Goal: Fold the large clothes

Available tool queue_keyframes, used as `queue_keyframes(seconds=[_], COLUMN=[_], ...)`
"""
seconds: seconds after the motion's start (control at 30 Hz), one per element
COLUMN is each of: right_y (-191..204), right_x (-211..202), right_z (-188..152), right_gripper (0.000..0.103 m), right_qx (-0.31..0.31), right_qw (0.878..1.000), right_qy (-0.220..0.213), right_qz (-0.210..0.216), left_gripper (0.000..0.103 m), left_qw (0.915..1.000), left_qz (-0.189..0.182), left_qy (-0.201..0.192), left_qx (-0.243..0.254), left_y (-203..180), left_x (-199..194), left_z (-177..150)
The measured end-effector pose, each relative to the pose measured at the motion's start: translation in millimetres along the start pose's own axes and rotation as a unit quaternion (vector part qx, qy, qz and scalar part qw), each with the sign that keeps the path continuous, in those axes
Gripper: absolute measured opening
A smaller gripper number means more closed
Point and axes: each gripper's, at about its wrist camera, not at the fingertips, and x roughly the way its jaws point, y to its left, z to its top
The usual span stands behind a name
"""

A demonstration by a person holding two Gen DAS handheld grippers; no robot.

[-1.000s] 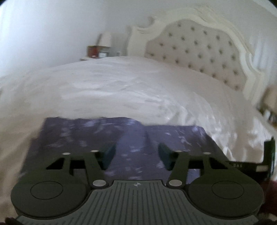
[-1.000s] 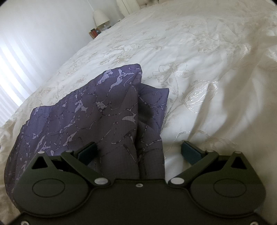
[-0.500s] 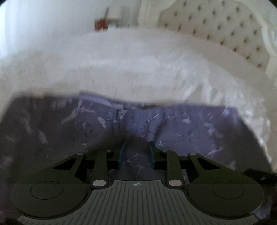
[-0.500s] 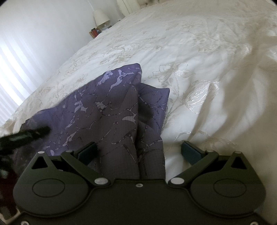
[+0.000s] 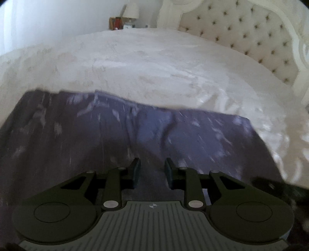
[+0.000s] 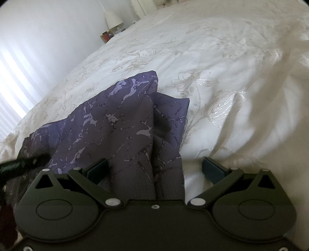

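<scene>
A purple garment with a pale marbled print (image 5: 154, 135) lies on a white bed. In the left wrist view it fills the lower half, blurred. My left gripper (image 5: 152, 170) sits low over it, jaws narrowed with cloth between them; whether the pads pinch it I cannot tell. In the right wrist view the garment (image 6: 119, 127) is bunched in folds with a pointed corner toward the bed's middle. My right gripper (image 6: 154, 170) is wide open, its fingers either side of the garment's near edge. The left gripper's dark tip (image 6: 23, 164) shows at the left.
The white embroidered bedspread (image 6: 222, 77) spreads far and right of the garment. A tufted cream headboard (image 5: 251, 38) stands at the far right. A nightstand with a lamp (image 5: 131, 11) and small items sits by the wall at the bed's far corner.
My left gripper dropped down and forward over the garment and its jaws narrowed from wide open to a small gap. My right gripper stayed still and open.
</scene>
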Motion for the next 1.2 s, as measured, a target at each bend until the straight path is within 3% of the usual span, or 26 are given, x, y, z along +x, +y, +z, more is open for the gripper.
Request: queue_keyframes(seconds=[0.27,0.4,0.6,0.63,0.7,0.8,0.9,1.0,1.2], right_y=[-2.7,-7.0,-19.1,-20.1,-20.8,-23.2,-27.8,-29.0,-29.6], right_x=[-1.0,-2.1,-5.1,-5.3,-4.9,-6.4,-12.4,-16.6,-12.9], right_z=[1.2,3.7,8.2,8.1,6.4,4.6,5.9,6.9,5.3], right_gripper=[0.103,0.103,0.102,0.099,0.056,0.042,0.033,0.032,0.032], right_qx=[0.008,0.022,0.067,0.074,0.084,0.096,0.117,0.132,0.139], right_qw=[1.0,1.0,0.993,0.99,0.986,0.984,0.979,0.973,0.973], right_qy=[0.002,0.01,0.039,0.044,0.06,0.06,0.044,0.036,0.036], right_qz=[0.006,0.019,0.092,0.108,0.134,0.141,0.163,0.185,0.183], left_gripper=[0.027,0.027,0.027,0.027,0.027,0.027,0.027,0.027,0.027], left_qw=[0.9994,0.9997,0.9996,0.9996,0.9998,0.9999,0.9998,0.9999,0.9995], left_qz=[-0.023,-0.014,0.007,0.006,0.002,0.0,0.0,-0.006,0.006], left_qy=[0.012,0.015,0.0,-0.002,-0.003,-0.002,-0.004,0.002,0.008], left_qx=[-0.023,-0.009,0.029,0.027,0.019,0.015,0.018,0.016,0.03], left_y=[4.9,1.5,-9.6,-9.3,-6.7,-5.3,-6.0,-3.4,-9.7], left_x=[-36.0,-31.0,-26.8,-26.6,-26.6,-26.9,-28.2,-28.8,-27.1], left_z=[-37.2,-48.5,-60.1,-60.1,-60.3,-59.3,-59.8,-57.4,-56.7])
